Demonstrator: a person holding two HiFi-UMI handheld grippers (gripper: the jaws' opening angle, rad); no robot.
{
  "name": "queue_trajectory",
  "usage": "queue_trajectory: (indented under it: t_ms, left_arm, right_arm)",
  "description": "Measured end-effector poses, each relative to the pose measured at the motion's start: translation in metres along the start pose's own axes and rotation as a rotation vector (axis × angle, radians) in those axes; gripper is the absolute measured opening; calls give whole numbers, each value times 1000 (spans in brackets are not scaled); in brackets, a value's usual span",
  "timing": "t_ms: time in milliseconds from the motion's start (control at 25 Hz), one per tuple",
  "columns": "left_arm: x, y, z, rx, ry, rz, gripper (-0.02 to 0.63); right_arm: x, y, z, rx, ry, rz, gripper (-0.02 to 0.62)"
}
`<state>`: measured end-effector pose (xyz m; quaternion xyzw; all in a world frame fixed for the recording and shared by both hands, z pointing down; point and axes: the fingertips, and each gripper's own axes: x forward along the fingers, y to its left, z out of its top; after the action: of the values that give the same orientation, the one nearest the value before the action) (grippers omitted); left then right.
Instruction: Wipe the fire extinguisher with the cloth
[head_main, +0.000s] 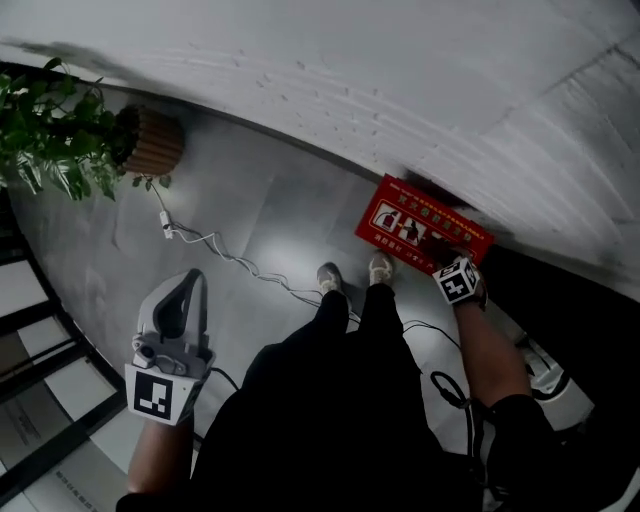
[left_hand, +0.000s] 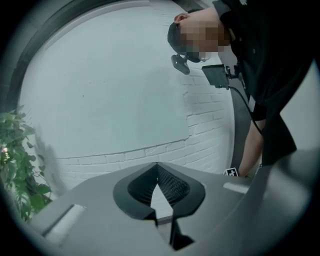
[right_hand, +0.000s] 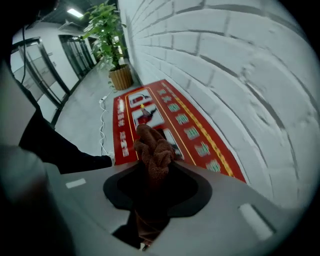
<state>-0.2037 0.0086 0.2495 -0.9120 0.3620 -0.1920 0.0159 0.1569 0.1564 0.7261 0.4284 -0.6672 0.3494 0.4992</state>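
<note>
A flat red fire extinguisher box (head_main: 421, 224) with printed panels lies on the floor against the white brick wall; no extinguisher itself shows. My right gripper (right_hand: 156, 167) points steeply down over the box's right part, shut on a bunched brown cloth (right_hand: 154, 147) that sticks out past the jaw tips. In the head view only its marker cube (head_main: 458, 281) shows above the box. My left gripper (head_main: 194, 280) hangs off to the left over bare floor, away from the box. Its jaws meet at the tips with nothing between them, facing the wall (left_hand: 110, 90).
A green plant in a wicker pot (head_main: 152, 142) stands by the wall at the far left. A white cable (head_main: 215, 245) runs across the grey floor toward the person's feet (head_main: 355, 275). Glass doors with dark frames (head_main: 30, 400) line the left side.
</note>
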Motion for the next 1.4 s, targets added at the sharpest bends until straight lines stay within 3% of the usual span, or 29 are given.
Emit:
queue_trajectory:
  t_ms: [200, 320, 400, 440, 520, 600, 680, 760, 840, 920, 1080, 1280, 1400]
  left_arm:
    - [45, -30, 7, 43, -26, -145, 0]
    - [64, -43, 13, 43, -46, -213, 0]
    - [68, -45, 14, 33, -51, -225, 0]
    - [68, -44, 14, 25, -51, -222, 0]
    - [65, -39, 11, 8, -47, -210, 0]
    - [61, -34, 10, 2, -42, -197, 0]
    - [54, -28, 13, 13, -43, -179, 0]
    - [45, -20, 17, 33, -48, -159, 0]
    - [37, -11, 17, 41, -48, -138, 0]
    - [28, -2, 14, 24, -51, -117, 0]
    - [25, 4, 4, -7, -79, -111, 0]
    - [59, -24, 10, -41, -169, -214, 0]
    - [86, -42, 22, -77, -203, -283, 0]
  right_arm:
    - [-27, -31, -97, 206, 67, -93, 118]
    - [-43, -39, -188, 485, 232, -171, 118]
    - [-57, -43, -206, 636, 180, -222, 117]
    - [-60, -45, -189, 622, 92, -232, 117]
    - [-63, -47, -125, 464, -94, -232, 117]
    - [-61, -43, -57, 340, -214, -202, 118]
    - [-48, -38, -1, 297, -260, -148, 120]
    - [-23, -31, 34, 273, -225, -77, 123]
    - [1, -23, 45, 268, -132, -1, 149]
    - [5, -24, 50, 309, -112, 17, 178]
    - [-39, -36, 61, 366, -275, -59, 232]
    - [-124, -43, 49, 404, -420, -132, 218]
    - [-196, -46, 73, 401, -614, -253, 211]
